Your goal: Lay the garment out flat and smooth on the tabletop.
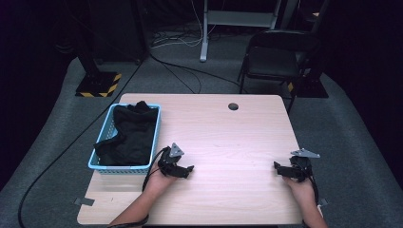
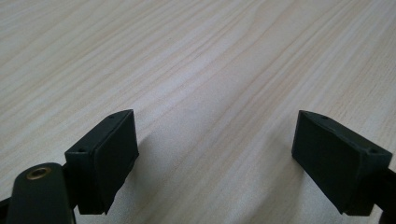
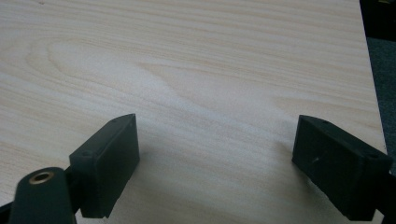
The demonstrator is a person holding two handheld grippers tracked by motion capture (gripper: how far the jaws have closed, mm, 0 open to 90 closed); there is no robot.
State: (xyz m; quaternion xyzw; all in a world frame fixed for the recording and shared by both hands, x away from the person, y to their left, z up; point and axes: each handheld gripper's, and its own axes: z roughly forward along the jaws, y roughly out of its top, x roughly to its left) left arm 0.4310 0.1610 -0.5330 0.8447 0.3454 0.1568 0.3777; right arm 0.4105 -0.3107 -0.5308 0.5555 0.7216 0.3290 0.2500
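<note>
Both grippers rest with fingers apart, holding nothing. Black garments [image 1: 128, 130] fill the light-blue plastic basket [image 1: 105, 129] at the bench's [image 1: 228, 137] left edge; send the left gripper [image 1: 186, 171] there, right gripper [image 1: 279, 167] clear.

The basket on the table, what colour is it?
Light blue; the basket shows best in the high view.

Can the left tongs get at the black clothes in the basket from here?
Probably yes: the left tongs are open and empty, right beside the blue basket, whose top is open over the black clothes.
</note>
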